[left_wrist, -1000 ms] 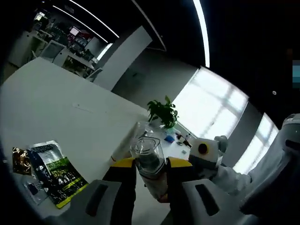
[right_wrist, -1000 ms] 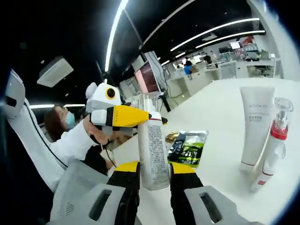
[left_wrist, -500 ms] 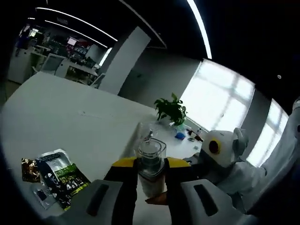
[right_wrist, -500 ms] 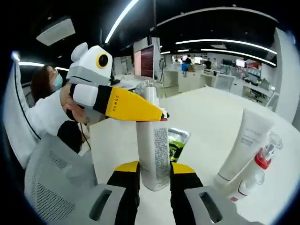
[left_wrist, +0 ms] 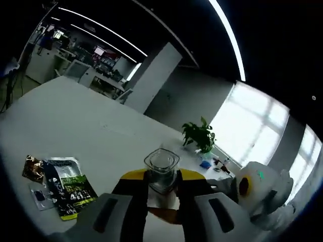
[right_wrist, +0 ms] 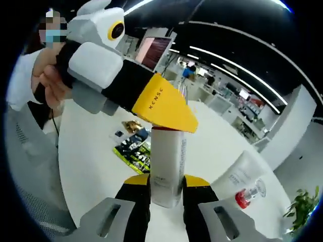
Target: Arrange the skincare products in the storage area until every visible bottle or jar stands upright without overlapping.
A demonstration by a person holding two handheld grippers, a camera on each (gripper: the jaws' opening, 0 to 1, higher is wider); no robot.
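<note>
Bottle (right_wrist: pixel 166 169) held by both grippers above the white table (left_wrist: pixel 75 126).
Right gripper view shows its label side, a white tube (right_wrist: pixel 241 174) and a red-collared pump bottle (right_wrist: pixel 251 194); left gripper view looks onto its clear cap (left_wrist: pixel 161 162), with sachets (left_wrist: pixel 63 186) on the table. Right gripper (right_wrist: pixel 165 184) clamps its base; left gripper (left_wrist: pixel 161 177) closes on the cap.

Handheld two-jaw grippers in yellow, black and light grey

The left gripper (left_wrist: pixel 161 189) shows two black jaws capped in yellow at the tips, each rising from a light grey plastic base with a dark slanted slot. The right gripper (right_wrist: pixel 166 189) has the same black, yellow-capped jaws and slotted grey bases. In the right gripper view, the left gripper's side shows a yellow wedge printed with small dark letters, a black middle and a rounded light grey housing, held by the person's hand (right_wrist: pixel 49 75) in a white sleeve (right_wrist: pixel 20 83).
</note>
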